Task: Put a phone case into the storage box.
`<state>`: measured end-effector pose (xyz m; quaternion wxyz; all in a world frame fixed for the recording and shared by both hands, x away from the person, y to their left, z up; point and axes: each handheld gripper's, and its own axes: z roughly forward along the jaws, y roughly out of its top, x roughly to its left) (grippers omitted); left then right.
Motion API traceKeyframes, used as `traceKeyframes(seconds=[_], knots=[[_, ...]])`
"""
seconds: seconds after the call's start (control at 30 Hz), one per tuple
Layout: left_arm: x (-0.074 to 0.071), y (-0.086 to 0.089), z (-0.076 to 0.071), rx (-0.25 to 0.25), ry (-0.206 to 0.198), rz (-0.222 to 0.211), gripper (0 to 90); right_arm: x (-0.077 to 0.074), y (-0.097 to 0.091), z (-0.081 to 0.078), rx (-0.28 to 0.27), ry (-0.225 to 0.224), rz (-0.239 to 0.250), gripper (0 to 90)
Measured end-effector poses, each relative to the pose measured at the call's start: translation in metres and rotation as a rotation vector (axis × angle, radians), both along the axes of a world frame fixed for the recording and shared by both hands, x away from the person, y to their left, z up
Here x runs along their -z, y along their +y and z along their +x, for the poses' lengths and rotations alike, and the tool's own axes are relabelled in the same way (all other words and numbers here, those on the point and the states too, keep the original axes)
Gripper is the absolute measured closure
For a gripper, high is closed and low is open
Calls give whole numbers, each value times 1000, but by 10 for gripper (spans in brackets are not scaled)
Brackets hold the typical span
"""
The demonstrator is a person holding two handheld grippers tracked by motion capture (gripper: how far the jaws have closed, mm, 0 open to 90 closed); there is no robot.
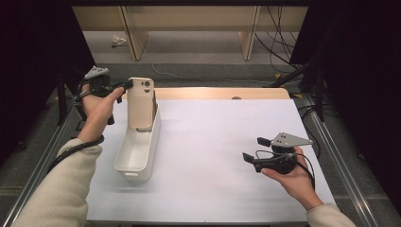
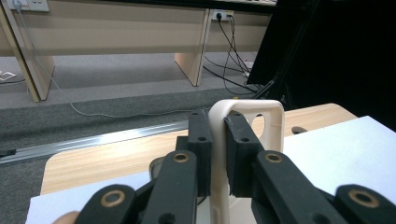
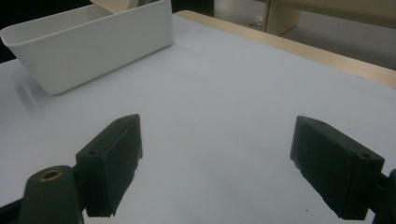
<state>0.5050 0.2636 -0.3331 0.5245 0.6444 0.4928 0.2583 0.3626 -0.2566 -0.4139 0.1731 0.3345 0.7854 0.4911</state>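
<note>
Left gripper (image 1: 124,85) clamped on phone case (image 1: 141,101) by side edge, so case hangs upright, lower end inside far end of bin (image 1: 135,158). Looks set for dropping in. Right gripper (image 1: 254,150) right of bin, jaws wide, empty, clear of work.

Count on the bench (image 1: 213,142): four things in all.
One phone case (image 1: 141,101), one white bin (image 1: 137,149), and two grippers, left gripper (image 1: 126,85) and right gripper (image 1: 253,149).
</note>
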Motion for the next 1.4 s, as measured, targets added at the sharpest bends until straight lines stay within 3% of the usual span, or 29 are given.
traceKeyframes(seconds=[1.4], knots=[[28, 0, 17, 24, 19, 39, 817, 1, 0, 1, -5, 4, -2, 176]])
